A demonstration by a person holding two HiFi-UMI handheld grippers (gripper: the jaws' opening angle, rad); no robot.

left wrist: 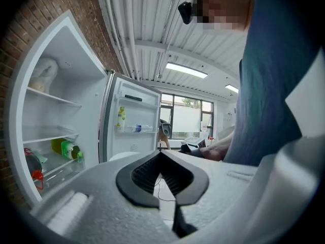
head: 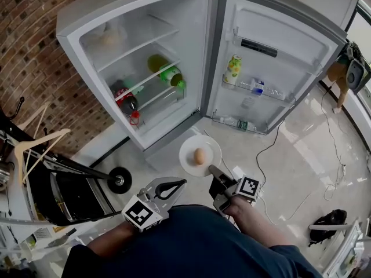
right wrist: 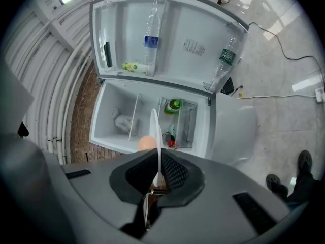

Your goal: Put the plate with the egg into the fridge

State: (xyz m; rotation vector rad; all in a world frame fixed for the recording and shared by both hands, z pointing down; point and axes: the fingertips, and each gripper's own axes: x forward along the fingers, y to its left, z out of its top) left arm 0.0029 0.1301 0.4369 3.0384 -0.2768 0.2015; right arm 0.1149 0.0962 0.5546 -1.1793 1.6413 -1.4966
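While the right tool (head: 213,171) pinches the near rim of the white plate (head: 188,148) between its almost closed jaws, the plate juts out roughly level beyond the tips, above the floor (head: 295,155) and short of the fridge; in the right gripper view the rim shows edge-on as a thin white line rising from between the pads; the egg (head: 199,156) sits on the plate just past the tips, near its middle; the left tool (head: 181,183) hangs beside the right one, to its left and apart from the plate, its jaw tips together with nothing between them; ahead of both tools stands the fridge (head: 75,25), open, its door (head: 301,57) swung out ahead and to the right of the right tool; inside, beyond the plate and leftward, a green bottle (head: 168,73) lies on a middle shelf and a dark bottle with a red cap (head: 126,101) on the shelf below; the door's shelves carry a small yellow-green bottle (head: 233,68) and a clear bottle (head: 255,87); a white cable (head: 272,143) trails over the floor to the right of the right tool; a brick wall (head: 35,57) rises far left of the left tool.
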